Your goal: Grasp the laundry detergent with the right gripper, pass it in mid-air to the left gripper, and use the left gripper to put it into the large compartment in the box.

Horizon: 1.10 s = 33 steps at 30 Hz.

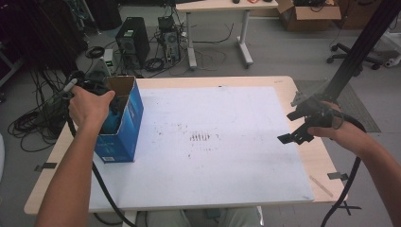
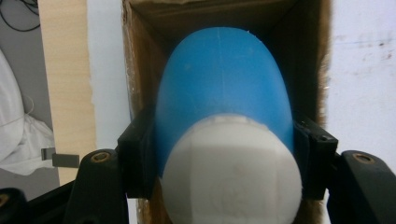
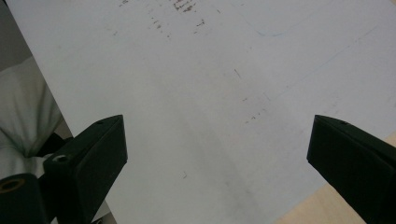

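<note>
1. Left gripper (image 2: 224, 154) clamped on blue bottle (image 2: 224, 88), pointing down into blue box (image 1: 124, 124) at table's left edge.
2. Bottle upright, white cap (image 2: 231, 172) topmost.
3. Right gripper (image 3: 217, 154) wide open, empty, near right edge.

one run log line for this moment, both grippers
left gripper: shut on blue bottle, inside blue box | right gripper: open, nothing held, over white board

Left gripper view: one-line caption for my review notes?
Left gripper clamps a blue bottle with a white cap inside an open cardboard box.
</note>
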Tool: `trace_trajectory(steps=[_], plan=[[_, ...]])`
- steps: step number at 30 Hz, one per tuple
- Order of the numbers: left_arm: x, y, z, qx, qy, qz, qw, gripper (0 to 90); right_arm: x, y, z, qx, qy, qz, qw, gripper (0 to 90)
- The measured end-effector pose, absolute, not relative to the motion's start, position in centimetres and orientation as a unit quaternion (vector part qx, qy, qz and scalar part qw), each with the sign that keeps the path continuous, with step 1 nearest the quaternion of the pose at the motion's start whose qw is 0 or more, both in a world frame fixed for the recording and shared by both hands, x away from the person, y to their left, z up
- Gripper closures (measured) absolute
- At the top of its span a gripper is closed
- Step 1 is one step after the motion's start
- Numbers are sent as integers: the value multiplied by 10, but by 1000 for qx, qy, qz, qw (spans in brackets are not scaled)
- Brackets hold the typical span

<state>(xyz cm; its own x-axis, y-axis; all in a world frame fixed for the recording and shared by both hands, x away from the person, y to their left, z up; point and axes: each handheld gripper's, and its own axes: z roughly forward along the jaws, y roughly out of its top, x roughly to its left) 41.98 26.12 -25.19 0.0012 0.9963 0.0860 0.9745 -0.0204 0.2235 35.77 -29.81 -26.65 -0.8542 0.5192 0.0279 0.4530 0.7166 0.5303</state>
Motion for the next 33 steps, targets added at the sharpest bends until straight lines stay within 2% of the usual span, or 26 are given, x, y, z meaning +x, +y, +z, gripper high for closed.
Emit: trace_trajectory(steps=[13, 33], plan=[[421, 264, -274, 711, 693, 109, 39, 377, 361, -293, -268, 263, 925, 268, 59, 49], [424, 262, -276, 718, 686, 110, 32, 375, 362, -292, -272, 263, 925, 270, 55, 49]])
